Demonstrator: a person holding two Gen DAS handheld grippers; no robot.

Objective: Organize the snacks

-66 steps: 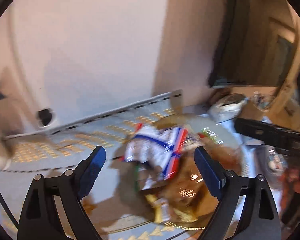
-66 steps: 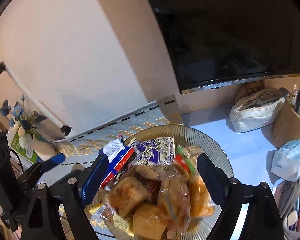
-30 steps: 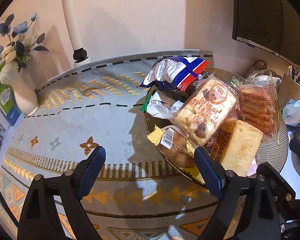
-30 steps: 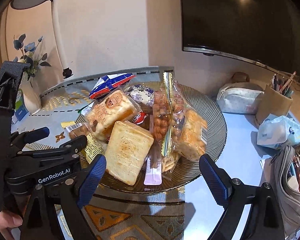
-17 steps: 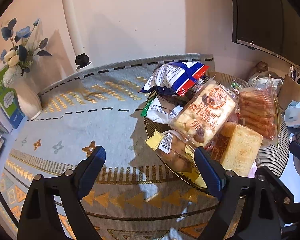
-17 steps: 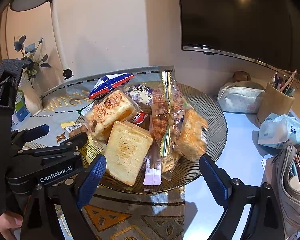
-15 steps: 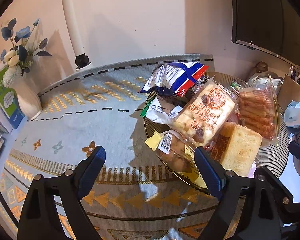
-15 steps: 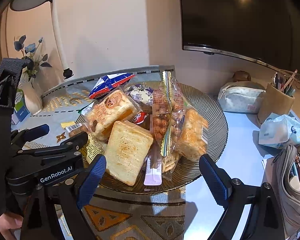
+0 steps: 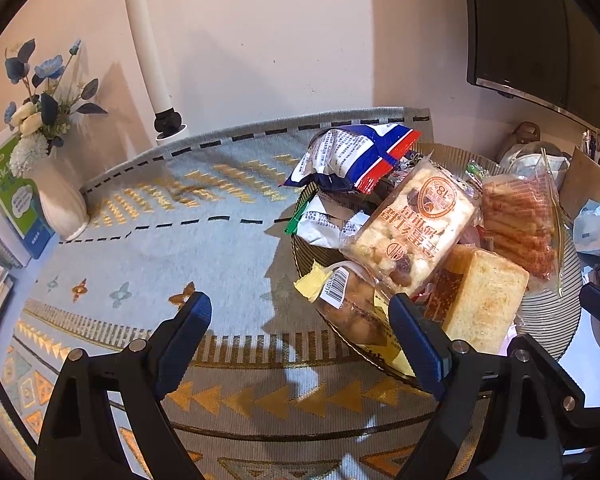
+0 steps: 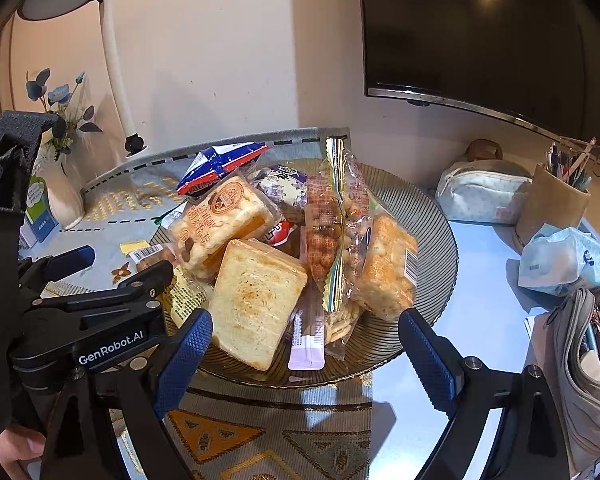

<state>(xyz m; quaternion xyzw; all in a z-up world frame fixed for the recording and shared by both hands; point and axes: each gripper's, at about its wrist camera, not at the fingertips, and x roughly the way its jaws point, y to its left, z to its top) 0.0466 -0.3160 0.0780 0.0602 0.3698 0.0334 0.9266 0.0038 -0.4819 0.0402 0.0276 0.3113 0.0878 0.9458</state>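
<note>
A ribbed glass plate (image 10: 432,232) on a patterned mat holds a heap of wrapped snacks: a toasted bread slice (image 10: 252,300), a nut cake pack (image 10: 220,220), a red, white and blue bag (image 10: 220,164) and a peanut strip (image 10: 332,232). In the left wrist view the plate (image 9: 568,300) sits right of centre with the nut cake pack (image 9: 412,228) on top. My left gripper (image 9: 300,340) is open and empty over the mat, at the plate's near left edge. My right gripper (image 10: 304,356) is open and empty at the plate's near rim.
A white vase of blue flowers (image 9: 60,200) and books stand at the far left. A lamp post (image 9: 148,48) rises at the back. Right of the plate lie a pouch (image 10: 480,192), a pen holder (image 10: 552,200), a tissue pack (image 10: 564,260) and a pencil case (image 10: 588,372).
Both grippers swung down from the wall to face the plate, then held almost still over the last half second. Both stay open.
</note>
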